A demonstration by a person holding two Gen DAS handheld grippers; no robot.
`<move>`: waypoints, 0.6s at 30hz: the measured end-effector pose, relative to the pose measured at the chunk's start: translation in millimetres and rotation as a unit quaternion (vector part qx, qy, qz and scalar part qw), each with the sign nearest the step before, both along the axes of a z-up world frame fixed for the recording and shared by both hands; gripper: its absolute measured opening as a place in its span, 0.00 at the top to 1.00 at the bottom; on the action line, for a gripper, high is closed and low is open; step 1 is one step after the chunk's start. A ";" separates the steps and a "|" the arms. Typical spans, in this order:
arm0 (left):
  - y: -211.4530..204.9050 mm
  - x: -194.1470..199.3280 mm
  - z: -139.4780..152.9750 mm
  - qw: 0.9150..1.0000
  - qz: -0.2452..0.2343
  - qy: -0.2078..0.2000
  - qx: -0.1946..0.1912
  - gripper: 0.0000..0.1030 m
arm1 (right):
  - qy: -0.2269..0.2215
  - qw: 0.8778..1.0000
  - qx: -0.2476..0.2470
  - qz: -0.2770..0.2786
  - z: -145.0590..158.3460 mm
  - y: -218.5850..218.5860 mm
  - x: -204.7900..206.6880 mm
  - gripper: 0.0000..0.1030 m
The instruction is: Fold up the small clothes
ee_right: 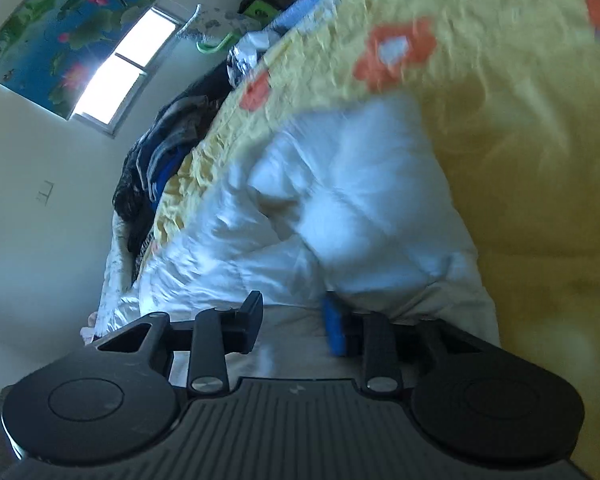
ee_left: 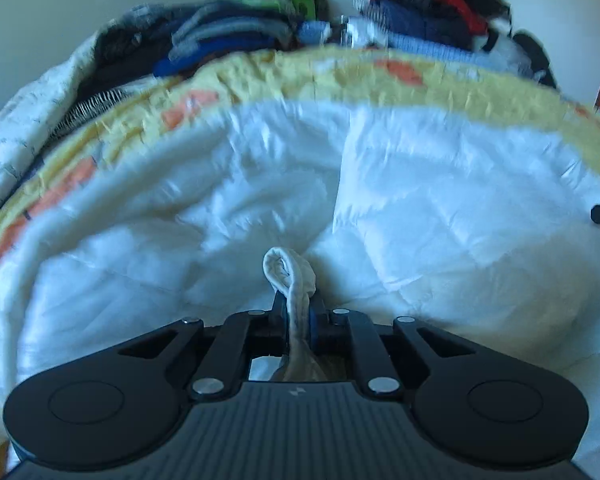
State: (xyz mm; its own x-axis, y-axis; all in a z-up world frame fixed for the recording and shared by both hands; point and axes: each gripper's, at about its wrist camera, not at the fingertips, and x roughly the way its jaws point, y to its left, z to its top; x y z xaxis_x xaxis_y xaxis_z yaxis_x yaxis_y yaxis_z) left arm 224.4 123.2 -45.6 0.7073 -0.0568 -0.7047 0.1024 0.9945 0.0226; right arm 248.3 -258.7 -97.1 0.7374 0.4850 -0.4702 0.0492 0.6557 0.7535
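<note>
While no writing is legible, the left gripper clamps a pale garment; the right gripper gapes.

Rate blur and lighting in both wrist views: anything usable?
Left wrist: quilt and clothes pile smeared by motion; left gripper and pinched pale cloth sharp; fisheye bows the bed edge. Right wrist: view rolled, window blown out, quilt blurred, right gripper crisp but dim.
</note>
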 end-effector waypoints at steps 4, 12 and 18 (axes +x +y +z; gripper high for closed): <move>7.6 -42.6 53.4 0.995 0.012 -0.099 -0.027 0.65 | -0.087 0.995 -0.031 0.023 45.6 14.9 -21.7 0.35; -89.4 -80.8 57.1 0.970 -0.057 -0.234 0.026 0.04 | -0.057 0.989 -0.122 0.067 37.4 71.3 7.2 0.28; -99.0 -48.4 -4.4 0.993 -0.096 -0.063 -0.010 0.05 | -0.032 0.978 -0.192 0.079 8.0 81.3 6.7 0.27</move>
State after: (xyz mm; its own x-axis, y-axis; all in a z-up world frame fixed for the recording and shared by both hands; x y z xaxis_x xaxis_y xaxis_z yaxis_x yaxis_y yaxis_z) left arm 176.0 24.2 -50.0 0.7645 -0.2120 -0.6088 0.2875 0.9574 0.0276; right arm 255.0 -177.4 -89.1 0.7020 0.3918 -0.5948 -0.1145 0.8863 0.4487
